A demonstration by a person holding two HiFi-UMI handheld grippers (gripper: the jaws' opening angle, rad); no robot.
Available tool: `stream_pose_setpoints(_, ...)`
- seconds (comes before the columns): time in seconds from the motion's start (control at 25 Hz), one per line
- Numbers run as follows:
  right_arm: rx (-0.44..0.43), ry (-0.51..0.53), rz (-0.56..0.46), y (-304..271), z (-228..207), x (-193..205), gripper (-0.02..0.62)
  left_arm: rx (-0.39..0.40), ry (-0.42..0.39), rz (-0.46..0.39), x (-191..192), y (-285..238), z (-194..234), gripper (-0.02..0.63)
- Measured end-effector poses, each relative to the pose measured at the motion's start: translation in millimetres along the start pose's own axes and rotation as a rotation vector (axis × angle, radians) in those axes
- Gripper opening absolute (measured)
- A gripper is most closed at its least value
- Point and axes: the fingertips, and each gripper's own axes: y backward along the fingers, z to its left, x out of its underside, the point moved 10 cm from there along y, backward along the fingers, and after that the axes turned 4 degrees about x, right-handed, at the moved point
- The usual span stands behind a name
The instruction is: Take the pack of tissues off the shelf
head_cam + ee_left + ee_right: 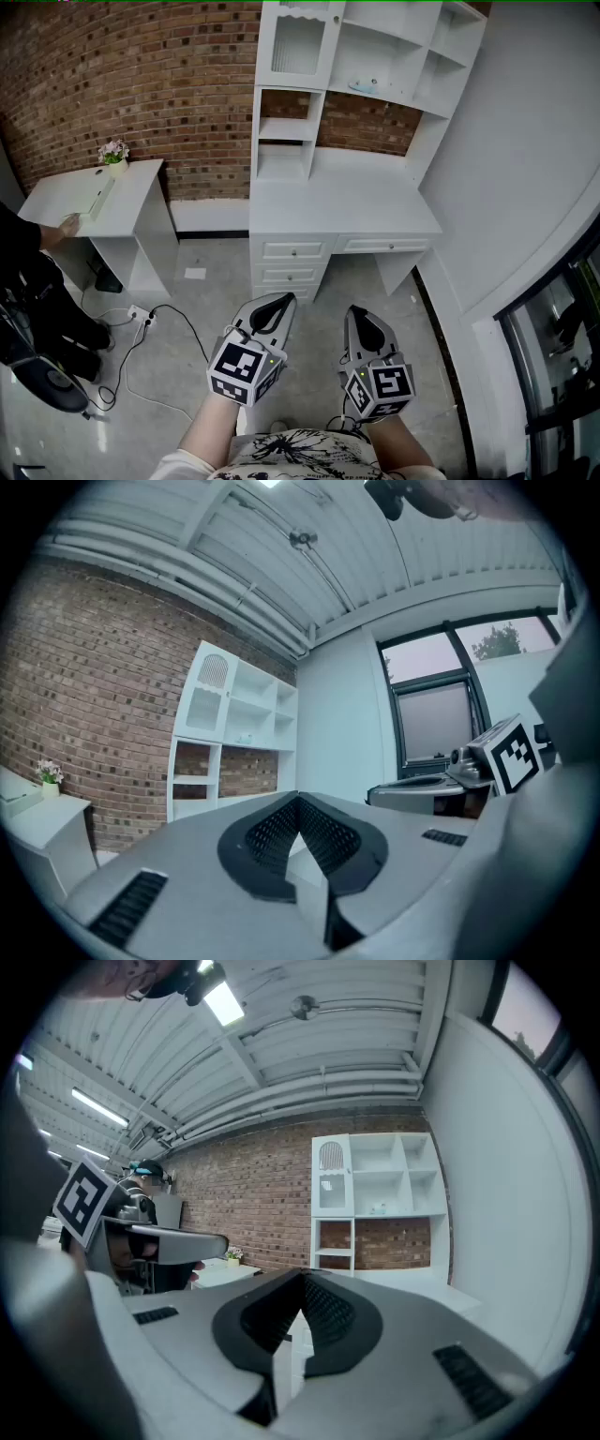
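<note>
A red-brown brick wall [141, 84] backs a tall white open shelf unit [427, 56] that stands on a white table with drawers [337, 211]. A smaller white side table [141, 192] stands to the left. The left gripper [284, 298] and right gripper [356, 310] hang low in front of the person's body, over the grey floor [187, 375]. Both point toward the table, which looks like a ready stance before any approach. Each gripper's jaws are pressed together with nothing between them, sensible while there is nothing to carry. The small pale blue pack of tissues [364, 84] lies flat on an upper shelf, near the middle of the unit. It is well apart from both pairs of jaws, higher and far ahead, so walking up and reaching remain.
</note>
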Motion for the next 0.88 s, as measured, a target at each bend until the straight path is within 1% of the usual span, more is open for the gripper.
stream_pose_setpoints(0.2,0.004,-0.002,-0.012,6.5,3.1,-1.4,0.003,0.003,-0.055,-0.014,-4.7,12.0,-7.0,0.013)
stream_pose_setpoints(0.4,-0.001,-0.011,-0.020,5.4,2.3,0.6,0.003,-0.012,-0.070,0.018,-4.8,14.5,-8.9,0.012)
stream_pose_setpoints(0.52,0.016,-0.025,-0.024,2.7,-0.9,2.2,0.003,-0.016,-0.065,0.013,-4.1,11.7,-7.4,0.013)
stream_pose_setpoints(0.72,0.076,-0.026,-0.018,-4.2,-15.0,8.5,0.004,-0.017,-0.042,0.010,2.8,-1.7,1.0,0.012)
stream_pose_setpoints(0.88,0.085,-0.031,-0.002,-16.2,-32.2,15.3,0.005,-0.036,-0.035,0.006,14.2,-17.9,7.1,0.012)
